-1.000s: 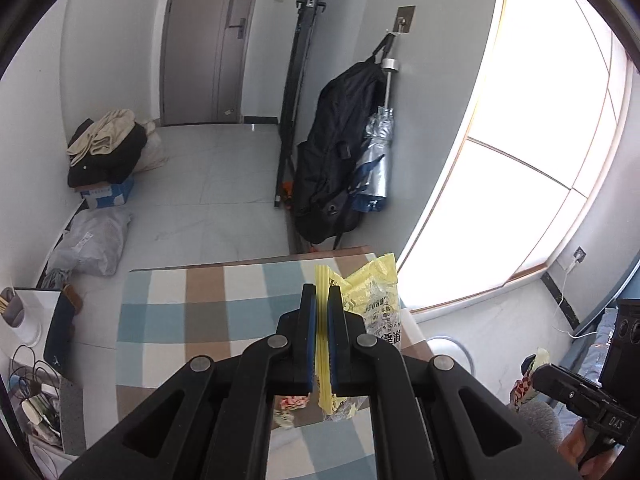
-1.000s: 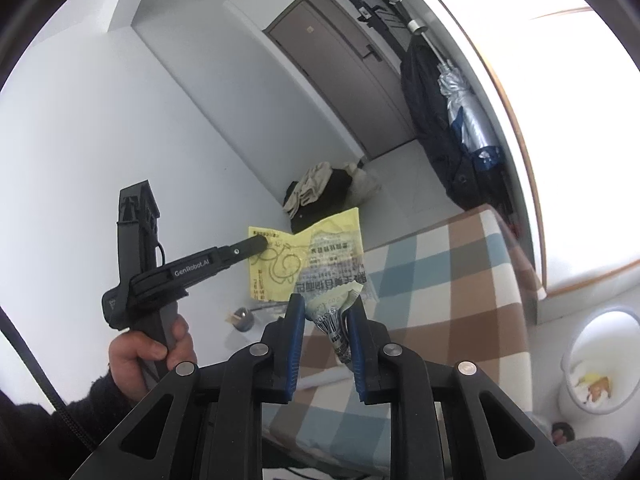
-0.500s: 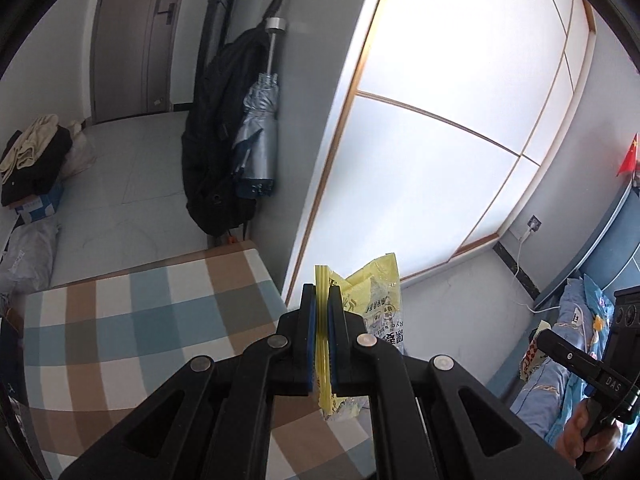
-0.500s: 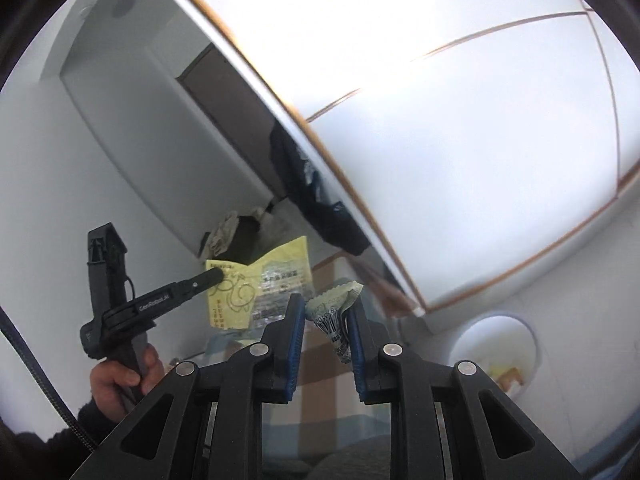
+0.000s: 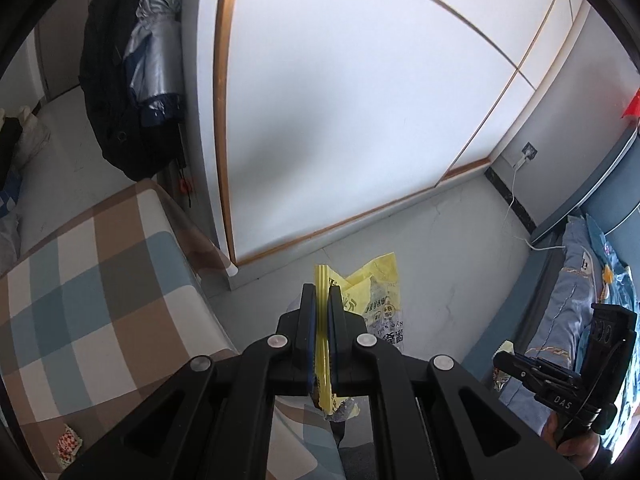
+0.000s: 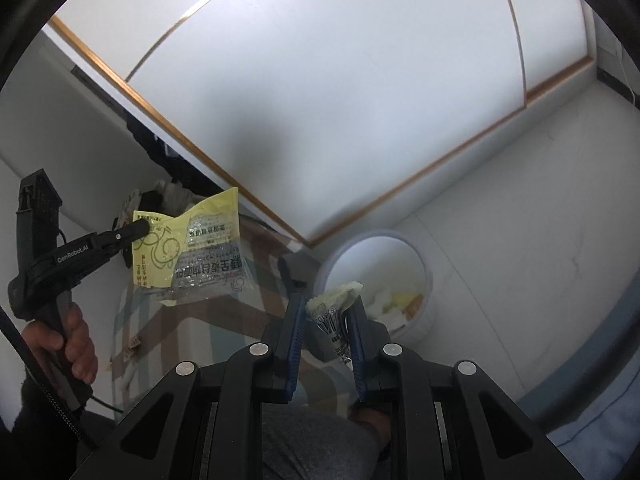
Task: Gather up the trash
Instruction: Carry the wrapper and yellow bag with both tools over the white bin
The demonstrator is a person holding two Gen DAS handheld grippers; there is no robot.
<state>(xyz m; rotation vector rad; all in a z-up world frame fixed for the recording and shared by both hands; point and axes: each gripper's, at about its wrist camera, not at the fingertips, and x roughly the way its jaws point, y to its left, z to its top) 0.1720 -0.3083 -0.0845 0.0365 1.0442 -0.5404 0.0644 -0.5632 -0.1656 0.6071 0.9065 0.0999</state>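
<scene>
My left gripper [image 5: 321, 294] is shut on the edge of a yellow and clear printed wrapper [image 5: 376, 296], which hangs over the floor just past the table's corner. From the right wrist view the same yellow wrapper [image 6: 188, 248] dangles from the left gripper [image 6: 140, 226], held up by a person's hand. My right gripper [image 6: 326, 304] is shut on a small crumpled pale wrapper [image 6: 334, 304] with black print. A round white bin [image 6: 376, 235] with white and yellow trash inside stands on the floor just beyond that wrapper. The right gripper [image 5: 502, 360] also shows low at the right in the left wrist view.
A table with a checked cloth [image 5: 100, 280] fills the lower left, with a small red-and-white scrap [image 5: 68, 442] on it. A white sliding panel [image 5: 340, 120] runs behind the bin. A black backpack [image 5: 112, 92] and silver umbrella [image 5: 154, 52] hang at the back. Blue bedding [image 5: 588, 280] lies to the right.
Both grippers have swung away from the table toward the sliding panel and tilted down, each keeping its wrapper. The white bin has come into view close under the right gripper.
</scene>
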